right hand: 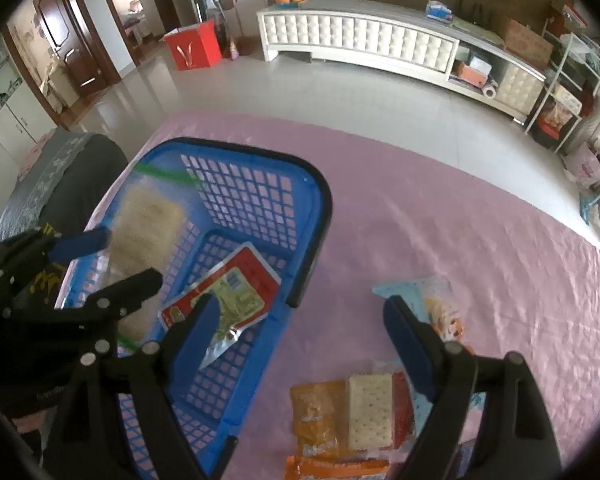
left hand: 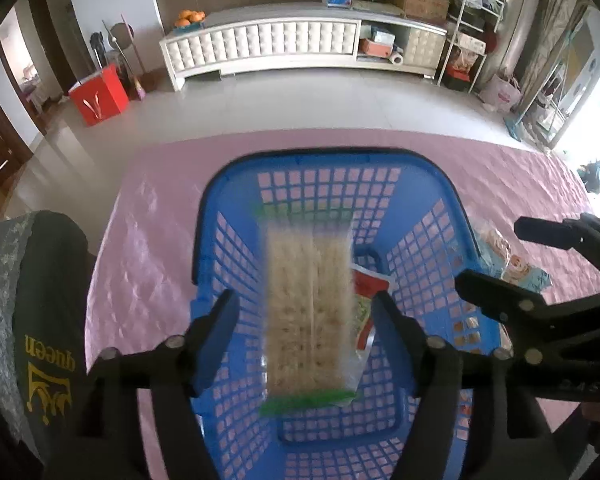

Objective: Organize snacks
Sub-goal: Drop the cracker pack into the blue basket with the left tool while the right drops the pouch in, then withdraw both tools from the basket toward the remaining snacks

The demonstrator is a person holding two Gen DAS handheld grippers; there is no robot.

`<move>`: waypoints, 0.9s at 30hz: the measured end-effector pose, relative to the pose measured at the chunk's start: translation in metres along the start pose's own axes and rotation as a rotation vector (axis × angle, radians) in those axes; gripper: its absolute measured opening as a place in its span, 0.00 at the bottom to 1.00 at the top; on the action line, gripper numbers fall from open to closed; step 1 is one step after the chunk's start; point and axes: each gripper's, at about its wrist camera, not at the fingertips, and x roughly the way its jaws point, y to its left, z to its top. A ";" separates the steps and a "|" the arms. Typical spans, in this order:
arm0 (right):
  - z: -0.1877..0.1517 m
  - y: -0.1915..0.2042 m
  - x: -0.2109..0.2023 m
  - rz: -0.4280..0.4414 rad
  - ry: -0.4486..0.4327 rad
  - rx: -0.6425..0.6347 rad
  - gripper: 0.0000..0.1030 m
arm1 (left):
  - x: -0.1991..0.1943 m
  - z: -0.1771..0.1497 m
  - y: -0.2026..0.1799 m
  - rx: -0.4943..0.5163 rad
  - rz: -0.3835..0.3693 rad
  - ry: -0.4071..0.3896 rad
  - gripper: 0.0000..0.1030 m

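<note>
A blurred cracker pack [left hand: 310, 312] hangs untouched between the spread left claw [left hand: 304, 308] fingers over the blue basket [left hand: 452, 200], which holds a red packet [right hand: 228, 292]; only the right view shows the spread, empty right claw [right hand: 300, 316] above an orange cracker pack [right hand: 340, 416] on the worktop [right hand: 460, 220].

Background room clutter beyond the gripper
Red box [left hand: 99, 95] sitting far ahead-left on the floor; white cabinet [left hand: 300, 46] standing straight ahead, oranges [left hand: 189, 17] resting on its left end.

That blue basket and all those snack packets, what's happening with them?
A person with a gripper in each hand is sorting snacks into the blue basket. The left gripper is open above it, and a blurred cracker pack looks to be dropping in beside a red packet. The right gripper is open; more snacks wait on the pink tablecloth.
</note>
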 end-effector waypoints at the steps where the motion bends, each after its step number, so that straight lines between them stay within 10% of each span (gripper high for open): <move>1: -0.001 0.000 -0.003 0.010 -0.009 0.002 0.84 | -0.002 0.000 0.000 0.000 0.005 -0.006 0.68; 27: -0.082 -0.041 -0.152 -0.033 -0.160 0.102 0.84 | -0.136 -0.050 -0.096 0.075 -0.081 -0.141 0.68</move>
